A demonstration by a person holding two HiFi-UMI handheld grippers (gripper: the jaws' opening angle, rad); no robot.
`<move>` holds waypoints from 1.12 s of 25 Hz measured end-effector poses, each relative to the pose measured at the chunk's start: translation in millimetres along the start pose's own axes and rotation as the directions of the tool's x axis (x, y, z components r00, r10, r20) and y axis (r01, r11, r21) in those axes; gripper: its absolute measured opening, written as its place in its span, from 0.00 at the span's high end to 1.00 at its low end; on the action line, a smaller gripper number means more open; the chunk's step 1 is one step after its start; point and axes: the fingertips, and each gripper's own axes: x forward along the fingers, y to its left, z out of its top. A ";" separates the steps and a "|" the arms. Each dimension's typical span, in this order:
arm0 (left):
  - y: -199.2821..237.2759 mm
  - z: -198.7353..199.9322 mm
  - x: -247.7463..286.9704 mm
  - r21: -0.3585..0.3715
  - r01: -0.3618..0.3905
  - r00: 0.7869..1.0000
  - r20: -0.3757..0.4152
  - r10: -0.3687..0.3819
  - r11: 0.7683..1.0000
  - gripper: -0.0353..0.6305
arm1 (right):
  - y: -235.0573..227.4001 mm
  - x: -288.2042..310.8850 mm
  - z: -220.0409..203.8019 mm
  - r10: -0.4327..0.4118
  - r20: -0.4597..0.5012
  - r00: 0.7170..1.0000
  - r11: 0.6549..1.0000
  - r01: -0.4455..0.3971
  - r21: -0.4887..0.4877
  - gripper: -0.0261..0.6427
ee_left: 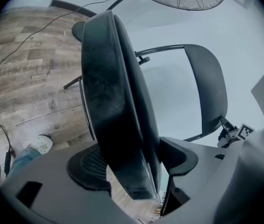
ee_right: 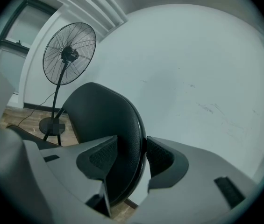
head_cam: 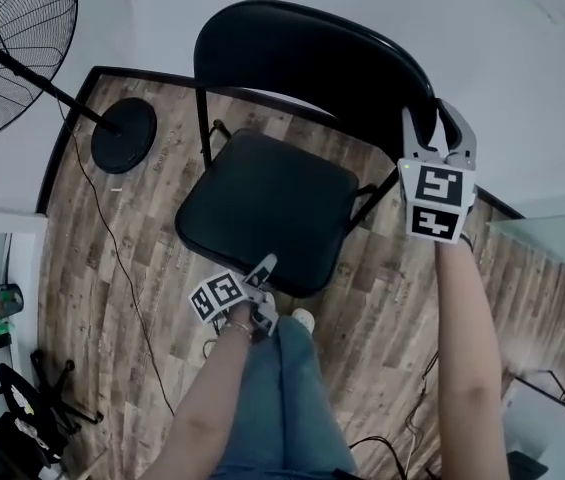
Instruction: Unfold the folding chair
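Note:
A black folding chair stands on the wood floor with its padded seat [head_cam: 262,213] lying close to flat and its curved backrest [head_cam: 312,63] upright behind it. My left gripper [head_cam: 265,266] is at the seat's front edge. In the left gripper view the seat [ee_left: 113,101] runs edge-on between the pads, and the left gripper [ee_left: 132,167] is shut on it. My right gripper [head_cam: 440,128] clamps the right end of the backrest. In the right gripper view, the right gripper [ee_right: 129,157] has a pad pressed on each face of the backrest [ee_right: 103,120].
A black pedestal fan [head_cam: 12,48] stands at the left on a round base [head_cam: 122,135], with its cable [head_cam: 112,238] trailing over the floor. A white wall runs behind the chair. The person's legs [head_cam: 282,398] and a shoe [head_cam: 304,319] are just in front of the seat.

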 end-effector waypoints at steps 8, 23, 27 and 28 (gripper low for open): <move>31.6 -5.4 11.4 -0.034 -0.025 1.000 -0.013 0.024 0.999 0.46 | -0.6 25.1 -19.1 -0.024 -0.003 1.000 1.000 0.024 -0.017 0.70; 54.1 -5.6 26.4 -0.059 -0.034 0.999 -0.040 0.032 0.998 0.45 | -3.1 81.2 -49.8 -0.040 -0.091 0.995 0.996 0.033 -0.084 0.71; 62.8 -7.4 28.2 -0.075 -0.040 0.998 -0.049 0.037 0.996 0.45 | -1.8 91.2 -59.1 -0.034 -0.114 0.993 0.996 0.023 -0.091 0.71; 65.4 -7.8 27.8 -0.077 -0.043 0.998 -0.054 0.039 0.996 0.45 | -1.2 93.0 -61.6 -0.033 -0.121 0.992 0.995 0.021 -0.093 0.71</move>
